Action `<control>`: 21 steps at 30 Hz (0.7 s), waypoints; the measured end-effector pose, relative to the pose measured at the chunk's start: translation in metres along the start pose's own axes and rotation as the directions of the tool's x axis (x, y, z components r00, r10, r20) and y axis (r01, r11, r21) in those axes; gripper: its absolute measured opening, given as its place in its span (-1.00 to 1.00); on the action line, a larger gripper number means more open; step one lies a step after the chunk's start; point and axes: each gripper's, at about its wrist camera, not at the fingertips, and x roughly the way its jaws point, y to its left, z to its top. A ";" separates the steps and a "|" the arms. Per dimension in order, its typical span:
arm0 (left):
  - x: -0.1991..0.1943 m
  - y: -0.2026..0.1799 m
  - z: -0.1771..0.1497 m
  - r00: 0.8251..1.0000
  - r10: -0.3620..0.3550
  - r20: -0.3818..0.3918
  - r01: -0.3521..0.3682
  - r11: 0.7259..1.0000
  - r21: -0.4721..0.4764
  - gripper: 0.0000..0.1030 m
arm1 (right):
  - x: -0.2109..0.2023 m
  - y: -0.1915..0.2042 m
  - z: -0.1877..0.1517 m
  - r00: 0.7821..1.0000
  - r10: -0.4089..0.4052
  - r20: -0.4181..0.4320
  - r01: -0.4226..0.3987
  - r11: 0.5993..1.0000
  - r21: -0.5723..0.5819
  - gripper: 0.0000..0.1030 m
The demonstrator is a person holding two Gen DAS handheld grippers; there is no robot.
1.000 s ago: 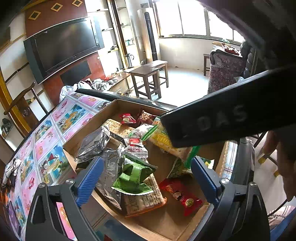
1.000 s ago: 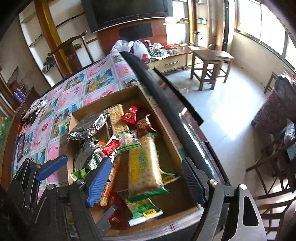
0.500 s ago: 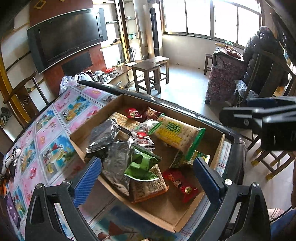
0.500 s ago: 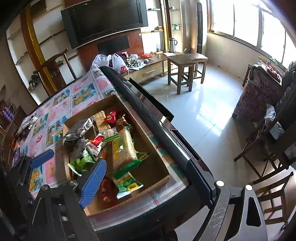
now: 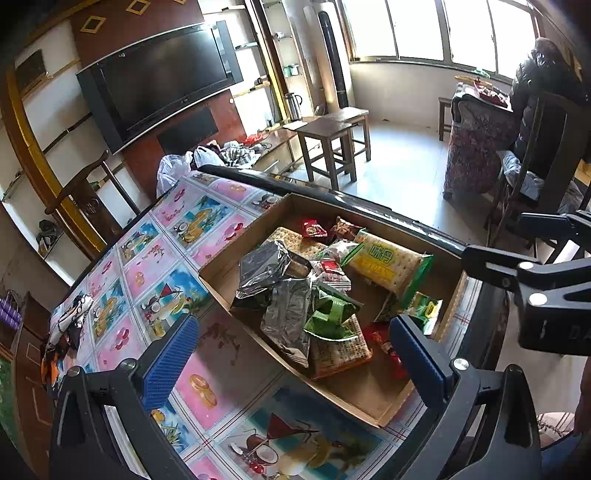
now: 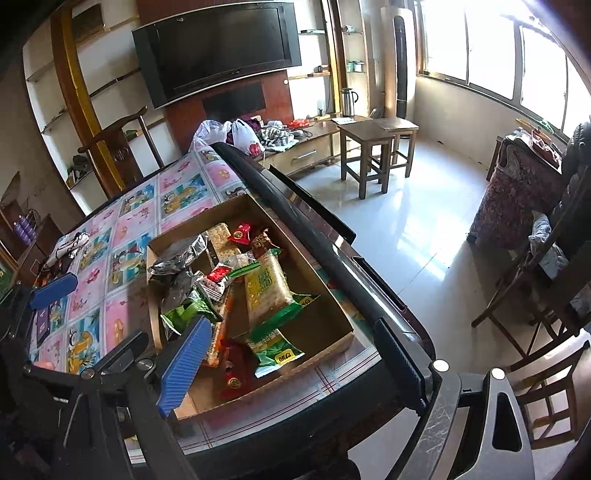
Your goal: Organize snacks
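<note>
Both of our grippers hover empty above the cardboard box (image 5: 236, 271) on the tabletop (image 5: 221, 384): left gripper (image 5: 295, 358) fingers opening wide, right gripper (image 6: 291, 354) fingers wide. Snacks lie jumbled inside the box. We judge a pick comes next, perhaps the yellow cracker pack (image 6: 267, 286) at the box's middle.

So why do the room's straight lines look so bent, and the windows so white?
Left wrist view: fisheye bends the black flat television; bright windows blow out. Right wrist view: same curving, glare on the pale tiled floor.
</note>
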 end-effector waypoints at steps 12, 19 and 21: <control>-0.001 0.005 -0.013 0.999 -0.002 -0.036 0.000 0.999 -0.048 0.99 | -0.003 0.007 -0.008 1.000 0.006 -0.006 -0.006 1.000 -0.012 0.79; -0.005 0.002 -0.014 1.000 0.004 -0.028 -0.004 0.999 -0.034 0.99 | -0.005 0.011 -0.011 1.000 0.010 -0.003 -0.010 1.000 -0.013 0.79; -0.006 0.002 -0.015 1.000 -0.001 -0.028 0.000 0.999 -0.036 0.99 | -0.006 0.011 -0.011 1.000 0.009 -0.002 -0.009 1.000 -0.012 0.79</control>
